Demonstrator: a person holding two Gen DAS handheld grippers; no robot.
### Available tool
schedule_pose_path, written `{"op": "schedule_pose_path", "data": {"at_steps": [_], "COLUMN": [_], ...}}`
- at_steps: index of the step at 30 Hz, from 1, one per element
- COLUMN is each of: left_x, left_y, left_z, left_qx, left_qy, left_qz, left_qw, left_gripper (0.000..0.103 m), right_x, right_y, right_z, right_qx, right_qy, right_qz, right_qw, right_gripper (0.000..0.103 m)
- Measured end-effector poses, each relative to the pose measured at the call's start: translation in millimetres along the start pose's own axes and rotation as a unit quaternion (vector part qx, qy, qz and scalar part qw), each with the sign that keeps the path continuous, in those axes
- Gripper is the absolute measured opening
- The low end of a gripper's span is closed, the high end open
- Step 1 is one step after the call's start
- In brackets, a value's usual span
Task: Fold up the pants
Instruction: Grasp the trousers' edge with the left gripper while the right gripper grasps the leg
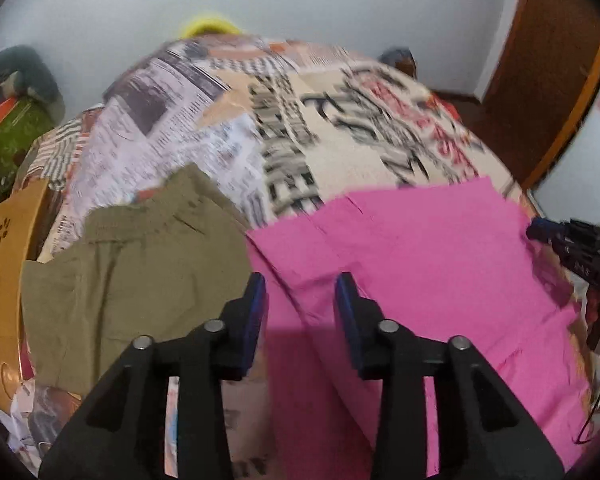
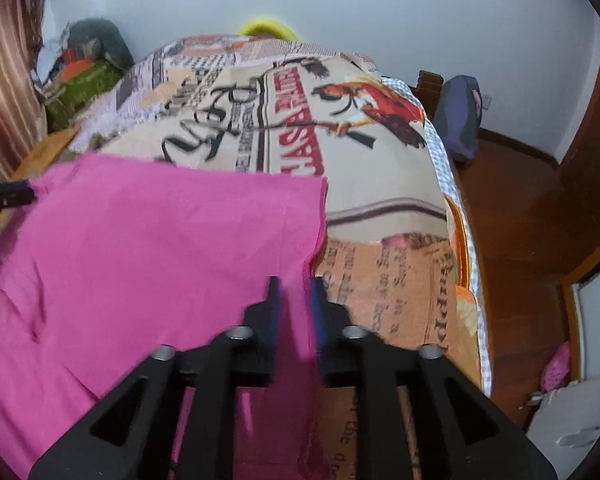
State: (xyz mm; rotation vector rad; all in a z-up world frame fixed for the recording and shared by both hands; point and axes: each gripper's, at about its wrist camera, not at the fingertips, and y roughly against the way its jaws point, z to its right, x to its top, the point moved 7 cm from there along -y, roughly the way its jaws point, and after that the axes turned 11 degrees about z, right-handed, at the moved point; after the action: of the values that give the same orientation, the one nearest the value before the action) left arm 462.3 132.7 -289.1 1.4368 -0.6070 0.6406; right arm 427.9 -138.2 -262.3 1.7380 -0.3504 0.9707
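Pink pants lie spread on a bed with a newspaper-print sheet. My left gripper is open, its jaws apart over the pants' left edge, holding nothing. In the right wrist view the pink pants fill the left half. My right gripper has its jaws narrowly apart with the pants' right edge between them; whether it grips the fabric I cannot tell. The right gripper also shows at the right edge of the left wrist view.
Olive-green pants lie folded left of the pink pants. A wooden chair back stands at the left. Clothes pile sits by the wall. The bed's right edge drops to a wooden floor, with a door beyond.
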Motion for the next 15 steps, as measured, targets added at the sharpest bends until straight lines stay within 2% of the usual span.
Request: {"op": "schedule_pose_path", "data": {"at_steps": [1,3,7,12,15], "left_x": [2.8,9.3,10.3,1.8,0.2], "left_y": [-0.4,-7.8,-29.5,-50.2,-57.9], "left_z": [-3.6,-14.9,-28.4,-23.3,-19.8], "left_qx": [0.005,0.009,-0.012,-0.053,-0.058], "left_qy": [0.002,0.013,0.045,0.061,0.059], "left_qz": [0.002,-0.005,-0.031,-0.060,-0.069], "left_qw": [1.0000,0.9999,0.9984,0.9949,0.9942], "left_gripper": [0.038,0.038,0.038,0.038,0.038], "right_x": [4.9,16.4,30.7,37.9,35.9], "right_y": [-0.5,-6.8,-28.4,-62.3,-78.4], "right_z": [2.3,7.6,13.4,15.4,14.1], "right_qx": [-0.001,-0.007,0.004,0.016,0.032], "right_qy": [-0.002,-0.004,-0.017,-0.015,-0.020], "right_qz": [0.006,0.011,0.004,-0.013,-0.029], "right_qw": [1.000,1.000,1.000,1.000,0.999], "right_gripper": [0.037,0.037,0.037,0.037,0.037]}}
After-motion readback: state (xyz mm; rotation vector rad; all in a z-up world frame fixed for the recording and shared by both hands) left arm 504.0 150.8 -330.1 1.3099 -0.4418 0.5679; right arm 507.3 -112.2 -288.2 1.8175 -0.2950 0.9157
